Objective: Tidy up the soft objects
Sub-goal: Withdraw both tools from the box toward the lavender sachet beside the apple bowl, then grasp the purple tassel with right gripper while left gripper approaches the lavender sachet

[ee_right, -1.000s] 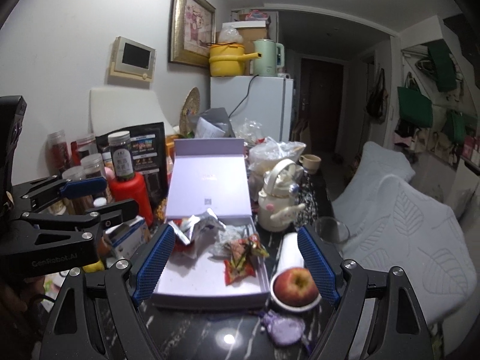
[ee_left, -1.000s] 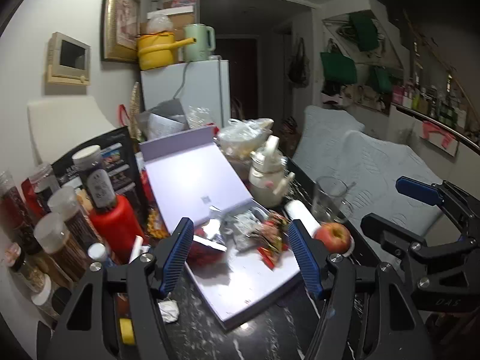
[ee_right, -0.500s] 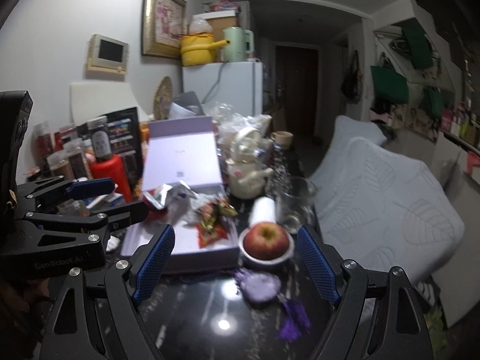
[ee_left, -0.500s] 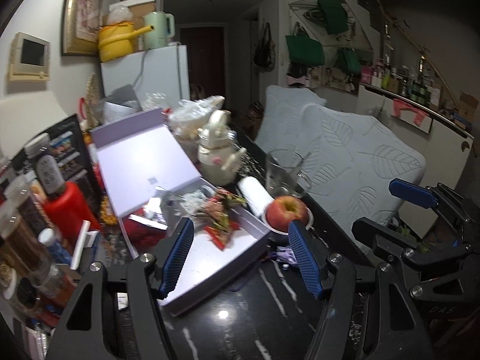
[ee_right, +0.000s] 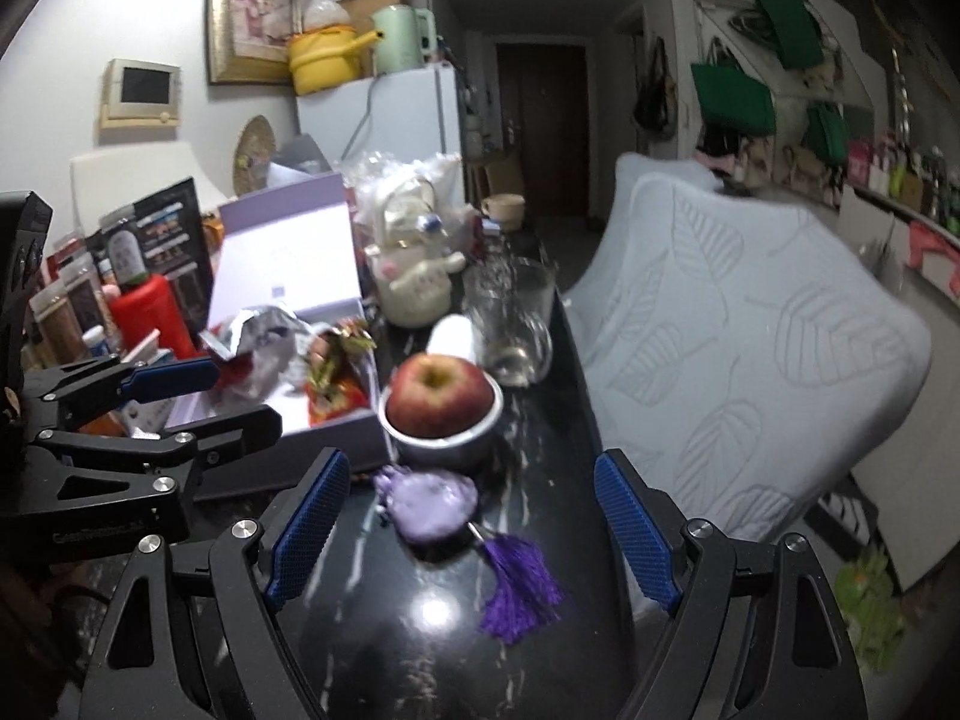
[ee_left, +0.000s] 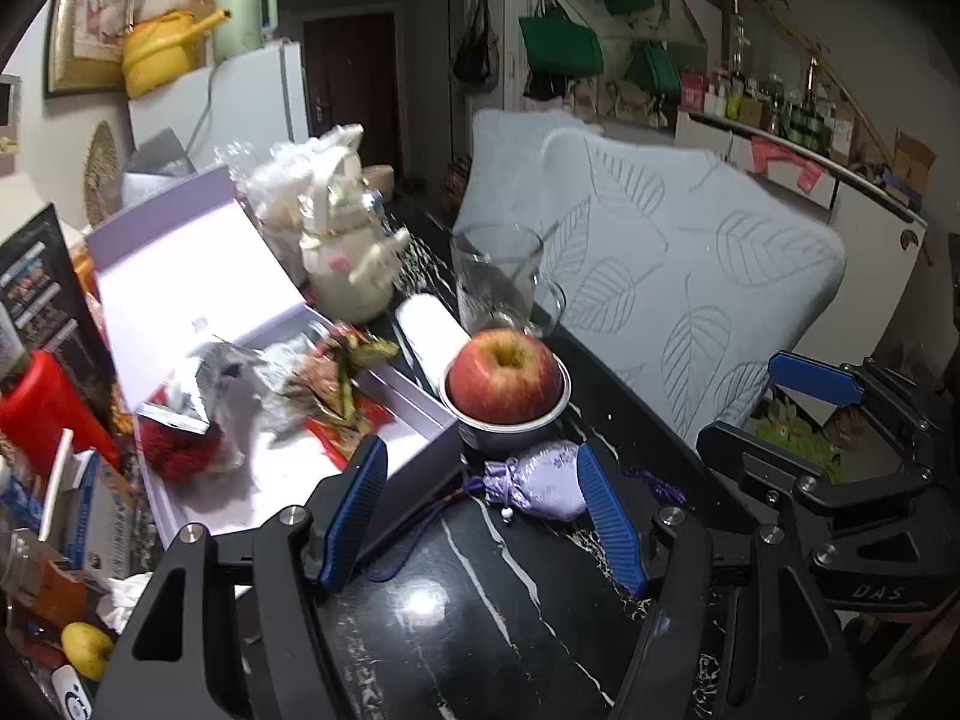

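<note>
Cluttered black marble counter point(ee_left: 510, 618), fridge + hallway in bg. Both grippers have dropped and tipped down vs 1 s ago; view swung off the open lilac box point(ee_left: 252, 480) onto the lilac sachet pouch point(ee_left: 540, 483) w/ purple tassel point(ee_right: 519, 585), lying on the counter just in front of the apple bowl point(ee_left: 510, 426). L gripper point(ee_left: 480, 516) part-open, empty, pouch between its tips, not touching. R gripper point(ee_right: 468, 531) wide open, empty, pouch nearer its left finger. Reads as approach to grab the pouch; nothing picked yet.
</note>
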`<state>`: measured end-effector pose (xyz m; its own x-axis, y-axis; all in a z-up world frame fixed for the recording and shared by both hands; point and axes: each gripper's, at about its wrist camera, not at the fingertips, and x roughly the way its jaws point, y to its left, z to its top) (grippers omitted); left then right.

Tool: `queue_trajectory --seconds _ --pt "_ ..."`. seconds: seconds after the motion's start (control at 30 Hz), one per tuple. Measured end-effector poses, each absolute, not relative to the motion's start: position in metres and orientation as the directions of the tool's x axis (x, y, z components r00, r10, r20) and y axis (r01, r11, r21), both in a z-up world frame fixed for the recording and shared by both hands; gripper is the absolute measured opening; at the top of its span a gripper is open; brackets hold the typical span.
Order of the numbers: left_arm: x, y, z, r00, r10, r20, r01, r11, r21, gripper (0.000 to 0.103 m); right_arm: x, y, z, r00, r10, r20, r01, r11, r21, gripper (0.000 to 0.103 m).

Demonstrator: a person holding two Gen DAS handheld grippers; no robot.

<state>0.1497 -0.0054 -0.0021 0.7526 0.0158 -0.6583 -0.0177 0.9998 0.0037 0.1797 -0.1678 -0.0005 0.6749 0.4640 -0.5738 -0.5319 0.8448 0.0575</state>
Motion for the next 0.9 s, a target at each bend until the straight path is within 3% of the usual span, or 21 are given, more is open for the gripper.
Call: queue_trajectory --seconds 0.4,0.6,0.67,0.8,0.83,0.9 --pt "0.18 -0.008 -0.058 0.677 -0.004 -0.736 0.012 1.0 0.006 0.065 0.218 -0.173 -0.066 0.586 0.424 -0.691 -0.518 0.851 0.083 0.081" --pt "0.186 -0.004 -0.071 0.663 0.007 -0.748 0.027 0.999 0.033 0.065 0.232 -0.158 -0.099 0.519 0.388 -0.762 -0.55 0.834 0.05 0.062" --pt "0.189 0.001 -0.074 0.655 -0.013 -0.756 0.033 0.999 0.012 0.065 0.236 -0.153 -0.108 0.498 0.386 -0.777 -0.564 0.824 0.048 0.045" --pt "0.192 0.007 -0.077 0.652 -0.02 -0.758 0.032 0.999 0.002 0.065 0.239 -0.147 -0.117 0.454 0.421 -0.785 -0.61 0.789 0.071 0.021" --pt "0.192 0.008 -0.077 0.65 -0.027 -0.76 0.036 0.999 -0.004 0.065 0.238 -0.146 -0.118 0.462 0.405 -0.789 -0.613 0.788 0.046 0.008" --pt "0.192 0.009 -0.079 0.645 -0.048 -0.763 0.046 0.999 -0.025 0.065 0.236 -0.146 -0.117 0.479 0.391 -0.786 -0.616 0.788 0.016 0.004"
